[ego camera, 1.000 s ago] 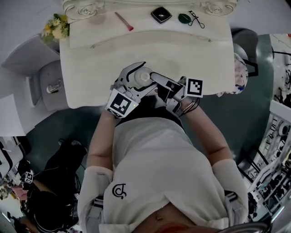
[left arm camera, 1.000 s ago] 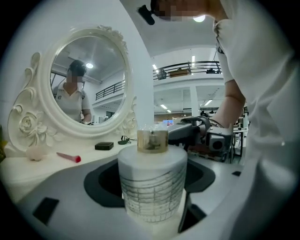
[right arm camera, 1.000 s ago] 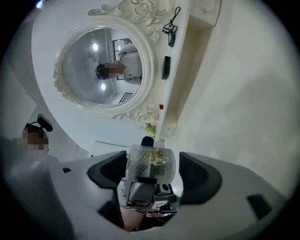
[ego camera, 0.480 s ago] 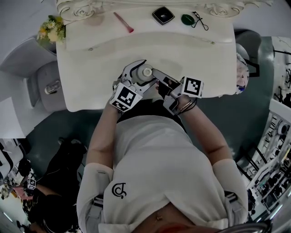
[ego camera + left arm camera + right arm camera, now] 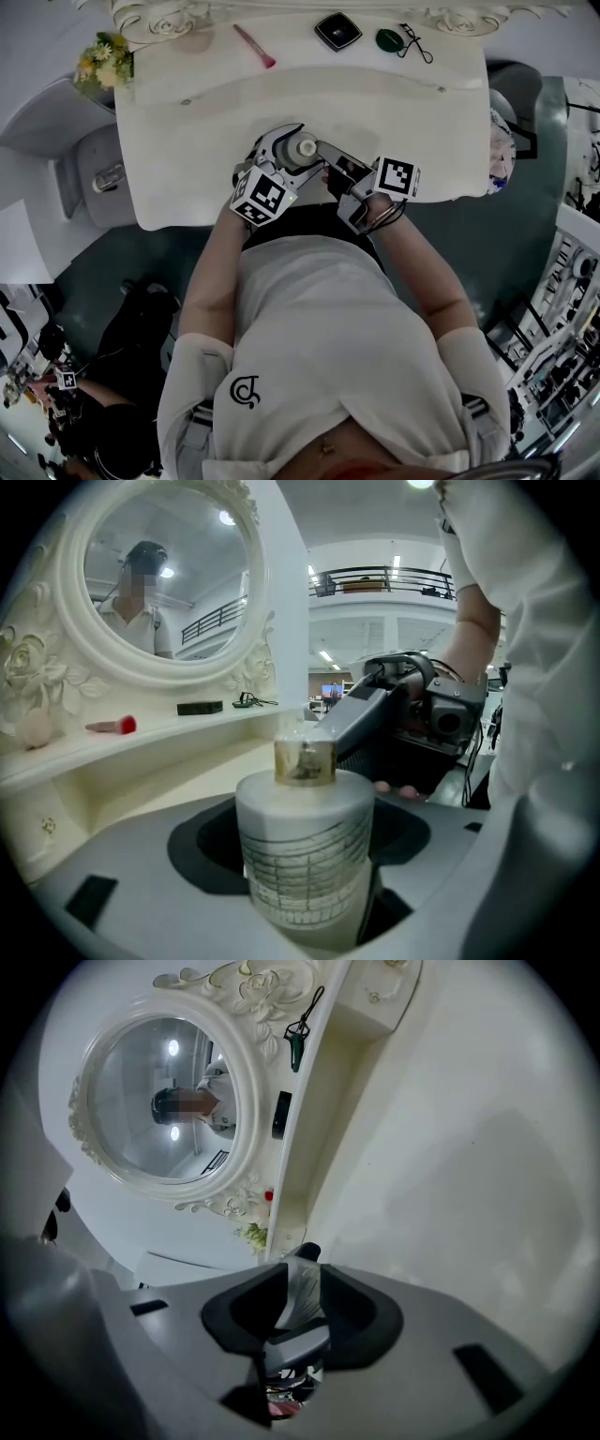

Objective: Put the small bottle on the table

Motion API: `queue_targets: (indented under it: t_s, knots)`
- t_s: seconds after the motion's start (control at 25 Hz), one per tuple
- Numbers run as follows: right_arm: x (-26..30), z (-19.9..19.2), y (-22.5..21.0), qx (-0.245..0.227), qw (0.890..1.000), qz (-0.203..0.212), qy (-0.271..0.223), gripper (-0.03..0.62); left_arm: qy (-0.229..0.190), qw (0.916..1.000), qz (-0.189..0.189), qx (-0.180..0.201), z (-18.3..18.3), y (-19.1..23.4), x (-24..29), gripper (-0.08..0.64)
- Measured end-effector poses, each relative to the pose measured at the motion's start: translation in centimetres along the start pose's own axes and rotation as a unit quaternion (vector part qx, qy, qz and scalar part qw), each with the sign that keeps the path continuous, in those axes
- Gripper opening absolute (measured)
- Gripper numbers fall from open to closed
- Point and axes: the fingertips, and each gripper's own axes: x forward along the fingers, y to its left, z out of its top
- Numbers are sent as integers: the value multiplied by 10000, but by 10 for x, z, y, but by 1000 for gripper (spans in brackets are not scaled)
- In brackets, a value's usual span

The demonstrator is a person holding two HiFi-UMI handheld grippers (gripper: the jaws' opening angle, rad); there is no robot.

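Clamped upright in the left gripper [image 5: 298, 150]: the small bottle [image 5: 305, 846], frosted white body with printed lines, gold collar at the neck. Jaws set wide there, yet pressed on the round body from both sides, so gripping, not idle. Base sunk out of sight below the jaws; impossible to tell whether touching the dressing table [image 5: 187, 141] or hanging just above it.

Reaching in from that gripper's right: the right gripper [image 5: 323, 159], tips at the bottle's top. Jaws just now closing, drawn narrow, with what looks like the clear cap [image 5: 300, 1288] between the pads and seemingly pinched.

Ahead of the left jaws, well apart: bare cream tabletop, then a raised shelf with a red-tipped brush [image 5: 112, 726] and a black compact [image 5: 200, 707], then the oval mirror [image 5: 159, 583] in its carved frame.

Step in hand, by the look of it: setting down, with the bottle low over the near part of the table, held at body and top. Not yet released, so not yet done.

Next move, as a judgement only: seat the base flat on the tabletop directly under the left jaws, keep the neck vertical, then ease those jaws wider and draw back along their own line, clear of the body. Likewise on the right: loosen from the cap without twisting or lifting it.
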Motion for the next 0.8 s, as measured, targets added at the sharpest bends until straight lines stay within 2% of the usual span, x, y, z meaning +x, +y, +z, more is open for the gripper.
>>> queue_targets:
  t_s: [0.16,0.28,0.36,0.48,0.56,0.68,0.8]
  knots:
    - [0,-3,-3,39,9998,-189,88,117,-98,9999,11,-78,0,2,-2,348]
    - [4,-5,0,-69,9998,-171,84,127,-123,9997,-13,-199,-3,2,-4,348]
    - [6,-7,1,-140,9998,-123,102,133,-103,9997,-92,-206,-3,1,-4,348]
    - [6,-14,-4,-129,9992,-304,243,166,27,9996,-225,-180,-6,-3,-3,356]
    - [5,-16,-7,-69,9989,-406,241,164,51,9993,-213,-288,-7,-2,-4,366]
    - [4,-15,-8,-42,9988,-443,206,164,-130,9980,-132,-600,1,3,-12,396]
    - [4,-14,-5,-150,9984,-522,181,139,-216,9981,-25,-572,11,5,-23,397]
